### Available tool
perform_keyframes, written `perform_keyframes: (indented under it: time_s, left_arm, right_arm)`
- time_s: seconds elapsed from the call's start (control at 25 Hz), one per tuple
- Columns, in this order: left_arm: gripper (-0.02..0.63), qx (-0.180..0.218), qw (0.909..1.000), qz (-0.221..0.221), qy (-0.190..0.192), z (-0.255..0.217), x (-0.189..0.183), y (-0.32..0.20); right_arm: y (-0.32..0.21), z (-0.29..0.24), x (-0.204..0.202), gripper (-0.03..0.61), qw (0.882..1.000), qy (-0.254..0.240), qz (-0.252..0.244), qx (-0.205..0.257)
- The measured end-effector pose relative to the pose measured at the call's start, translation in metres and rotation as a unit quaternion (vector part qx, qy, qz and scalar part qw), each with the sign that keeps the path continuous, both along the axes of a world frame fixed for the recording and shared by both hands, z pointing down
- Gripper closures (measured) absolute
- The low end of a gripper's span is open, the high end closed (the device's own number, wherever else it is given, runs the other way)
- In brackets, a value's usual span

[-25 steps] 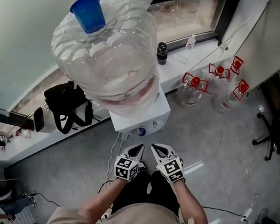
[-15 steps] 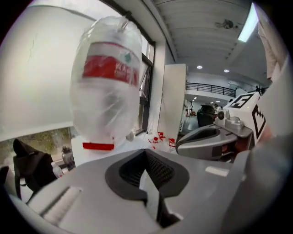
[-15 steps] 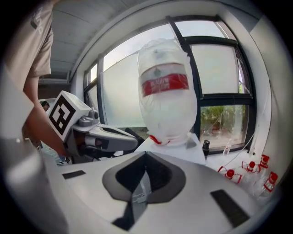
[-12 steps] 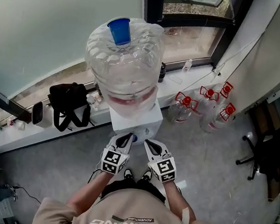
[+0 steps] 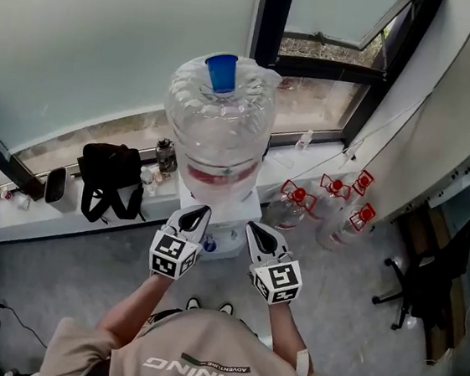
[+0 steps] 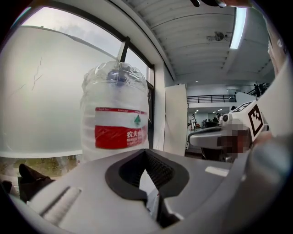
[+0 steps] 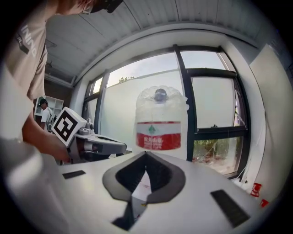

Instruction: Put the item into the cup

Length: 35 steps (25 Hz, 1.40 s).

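A blue cup [image 5: 221,72] stands on top of the big clear water bottle [image 5: 220,122], which sits upended on a white dispenser [image 5: 224,224]. No loose item shows in any view. My left gripper [image 5: 196,211] and right gripper [image 5: 253,225] are held side by side just in front of the dispenser, well below the cup. Both are shut with nothing between the jaws. In the left gripper view the left gripper [image 6: 146,157] points at the bottle [image 6: 114,114] with its red label. The right gripper [image 7: 145,157] points at the same bottle [image 7: 159,123].
A black bag [image 5: 105,181] and a dark flask [image 5: 165,154] rest on the low window sill [image 5: 12,217] to the left. Several clear jugs with red handles [image 5: 317,205] stand on the floor to the right. A black office chair [image 5: 427,281] is farther right.
The head view has pulled back, so the bottle looks smaller and farther off. Both grippers have lifted up to the dispenser's front and spread slightly apart, staying shut.
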<state>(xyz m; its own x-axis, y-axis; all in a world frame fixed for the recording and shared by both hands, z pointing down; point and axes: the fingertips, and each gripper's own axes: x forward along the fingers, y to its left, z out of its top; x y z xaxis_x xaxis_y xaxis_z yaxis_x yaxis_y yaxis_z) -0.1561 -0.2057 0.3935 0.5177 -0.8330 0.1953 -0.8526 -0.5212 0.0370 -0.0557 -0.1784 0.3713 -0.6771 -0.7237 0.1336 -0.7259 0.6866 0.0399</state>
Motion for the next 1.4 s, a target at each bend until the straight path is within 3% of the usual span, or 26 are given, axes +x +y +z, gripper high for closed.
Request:
perform_keyframes:
  time_s: [0.16, 0.52, 0.8, 1.4]
  left_arm:
    - [0.606, 0.023, 0.9997, -0.004, 0.01, -0.021, -0.004, -0.009]
    - [0.606, 0.072, 0.9972, -0.002, -0.02, -0.055, -0.008, -0.005]
    - [0.606, 0.067, 0.9973, 0.015, -0.024, -0.053, 0.0, -0.001]
    - [0.606, 0.044, 0.9989, 0.005, -0.017, -0.039, -0.007, 0.007]
  right_arm:
    - [-0.01, -0.026, 0.001, 0.568, 1.0, 0.004, 0.003, 0.028]
    - [-0.009, -0.04, 0.0, 0.568, 0.999, 0.002, 0.008, 0.041]
    - [-0.007, -0.045, 0.003, 0.568, 0.999, 0.001, 0.018, 0.045]
    - [-0.003, -0.042, 0.001, 0.568, 0.999, 0.011, 0.007, 0.043]
